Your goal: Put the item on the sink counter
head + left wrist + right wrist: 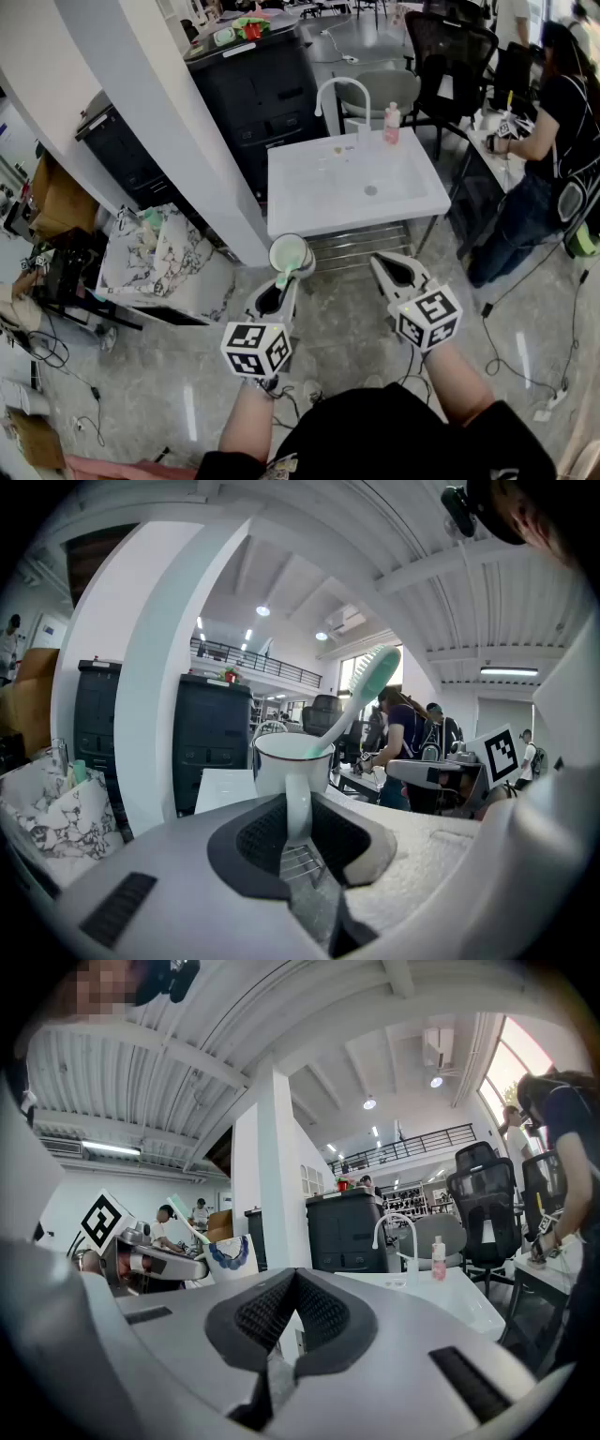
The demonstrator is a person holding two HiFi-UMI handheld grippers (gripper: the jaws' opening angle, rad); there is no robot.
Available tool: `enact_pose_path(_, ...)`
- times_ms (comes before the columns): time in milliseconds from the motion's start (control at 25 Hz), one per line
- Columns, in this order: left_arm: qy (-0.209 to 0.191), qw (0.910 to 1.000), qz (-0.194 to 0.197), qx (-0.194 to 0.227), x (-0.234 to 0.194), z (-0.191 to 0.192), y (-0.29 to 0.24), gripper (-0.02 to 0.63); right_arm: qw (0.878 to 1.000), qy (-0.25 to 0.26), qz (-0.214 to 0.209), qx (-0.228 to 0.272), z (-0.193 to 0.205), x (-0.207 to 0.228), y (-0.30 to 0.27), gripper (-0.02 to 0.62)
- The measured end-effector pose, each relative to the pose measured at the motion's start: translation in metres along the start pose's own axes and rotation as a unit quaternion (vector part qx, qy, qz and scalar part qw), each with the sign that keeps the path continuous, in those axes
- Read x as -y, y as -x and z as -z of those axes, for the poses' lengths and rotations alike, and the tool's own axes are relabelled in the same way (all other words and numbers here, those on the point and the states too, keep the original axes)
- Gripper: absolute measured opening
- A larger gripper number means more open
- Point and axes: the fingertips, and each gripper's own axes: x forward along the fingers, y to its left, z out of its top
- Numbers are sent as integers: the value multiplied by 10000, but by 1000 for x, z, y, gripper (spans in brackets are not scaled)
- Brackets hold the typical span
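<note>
The carry is the step in hand: the left gripper is closed on the handle of a white mug, which stands upright with a toothbrush leaning in it. The mug hangs in the air at the near-left corner of the sink's white surface and seems to be short of it, not yet resting on anything. The right gripper is held beside it, near the near edge, with its jaws together and nothing between them. On the surface, the basin takes up the middle, while a faucet and a pink bottle stand along the far edge, so the flat strip by the left edge looks like the nearest free spot. The next move probably calls for pushing the mug forward over that strip and keeping it level so the toothbrush stays in. Then it should be lowered until its base sits flat and clear of the basin's slope, and only then should the jaws part off the handle
</note>
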Motion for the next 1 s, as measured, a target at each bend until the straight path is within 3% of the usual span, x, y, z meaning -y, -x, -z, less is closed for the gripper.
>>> enact_pose_path(1000,-21,9999,-113,72,24,-10,-23,61,9997,-137,-8,182,-8,40,17,-2)
